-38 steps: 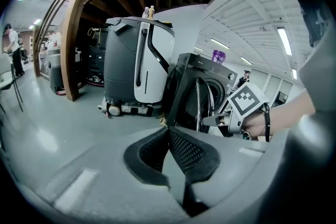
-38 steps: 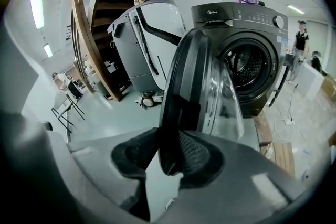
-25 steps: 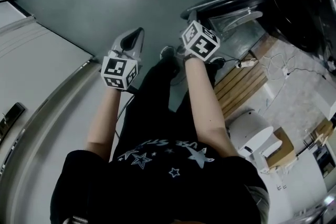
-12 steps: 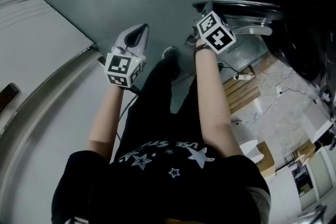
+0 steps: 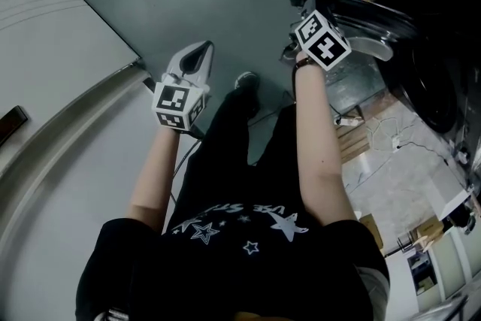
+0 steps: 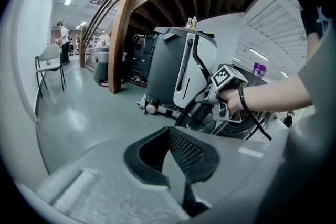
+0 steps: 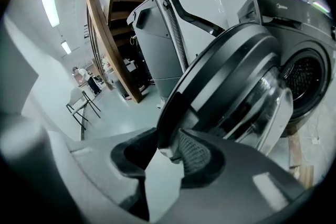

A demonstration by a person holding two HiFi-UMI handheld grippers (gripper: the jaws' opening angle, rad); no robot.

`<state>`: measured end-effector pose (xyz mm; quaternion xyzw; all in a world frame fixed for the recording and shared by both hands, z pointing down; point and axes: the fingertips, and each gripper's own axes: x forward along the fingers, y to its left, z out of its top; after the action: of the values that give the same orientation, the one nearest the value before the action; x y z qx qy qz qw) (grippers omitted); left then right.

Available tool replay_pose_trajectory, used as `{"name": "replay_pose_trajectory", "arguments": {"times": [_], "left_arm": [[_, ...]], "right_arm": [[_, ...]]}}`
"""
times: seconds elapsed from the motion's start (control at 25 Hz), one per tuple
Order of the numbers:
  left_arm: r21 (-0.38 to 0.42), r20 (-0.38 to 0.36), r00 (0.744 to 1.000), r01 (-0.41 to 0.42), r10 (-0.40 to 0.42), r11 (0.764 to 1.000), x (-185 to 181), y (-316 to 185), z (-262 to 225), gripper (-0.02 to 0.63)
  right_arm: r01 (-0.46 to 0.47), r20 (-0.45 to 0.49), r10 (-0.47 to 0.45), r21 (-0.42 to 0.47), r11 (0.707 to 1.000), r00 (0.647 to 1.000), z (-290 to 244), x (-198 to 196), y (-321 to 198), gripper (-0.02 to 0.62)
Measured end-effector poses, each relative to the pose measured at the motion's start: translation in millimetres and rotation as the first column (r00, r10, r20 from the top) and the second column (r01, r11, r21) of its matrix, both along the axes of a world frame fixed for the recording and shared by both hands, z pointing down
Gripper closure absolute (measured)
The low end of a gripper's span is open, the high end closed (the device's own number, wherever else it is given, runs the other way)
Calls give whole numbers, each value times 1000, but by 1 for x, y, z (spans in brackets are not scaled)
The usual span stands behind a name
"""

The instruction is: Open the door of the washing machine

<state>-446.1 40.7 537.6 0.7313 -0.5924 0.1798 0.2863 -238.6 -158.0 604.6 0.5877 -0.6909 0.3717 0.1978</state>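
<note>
The dark washing machine (image 7: 294,18) stands at the right, its drum opening (image 7: 310,81) uncovered. Its round door (image 7: 236,76) hangs swung out on the floor side. My right gripper (image 7: 168,152) is shut on the door's outer rim, which runs up between the two pads. In the head view the right gripper (image 5: 303,9) sits at the door's dark edge (image 5: 353,7). My left gripper (image 5: 195,56) hangs over the floor to the left, open, its pads apart with nothing between them (image 6: 168,152). From the left gripper view the right gripper (image 6: 220,96) shows against the door (image 6: 195,113).
A tall grey and white machine (image 6: 178,71) stands beyond the door, beside a wooden post (image 6: 123,34). A chair (image 6: 50,63) and a person (image 6: 63,39) are far off across the grey floor. A wooden pallet (image 5: 361,133) and cables lie under the washer. A white curved surface (image 5: 52,109) is at left.
My right gripper has moved right and away with the door rim in it, and the door has swung wider. The left gripper has drifted slightly right.
</note>
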Motion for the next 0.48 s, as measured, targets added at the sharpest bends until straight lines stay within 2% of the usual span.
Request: {"name": "replay_pose_trajectory", "arguments": {"times": [0.12, 0.28, 0.48], "left_arm": [[0, -26, 1000, -17, 17, 1000, 8, -3, -3, 595], [2, -46, 993, -108, 108, 994, 27, -9, -13, 595], [33, -23, 977, -211, 212, 977, 59, -21, -55, 595]], "right_arm": [[6, -2, -6, 4, 1000, 1000, -10, 4, 7, 463], [3, 0, -3, 26, 1000, 1000, -41, 19, 27, 463], [-38, 23, 38, 39, 998, 999, -91, 70, 59, 500]]}}
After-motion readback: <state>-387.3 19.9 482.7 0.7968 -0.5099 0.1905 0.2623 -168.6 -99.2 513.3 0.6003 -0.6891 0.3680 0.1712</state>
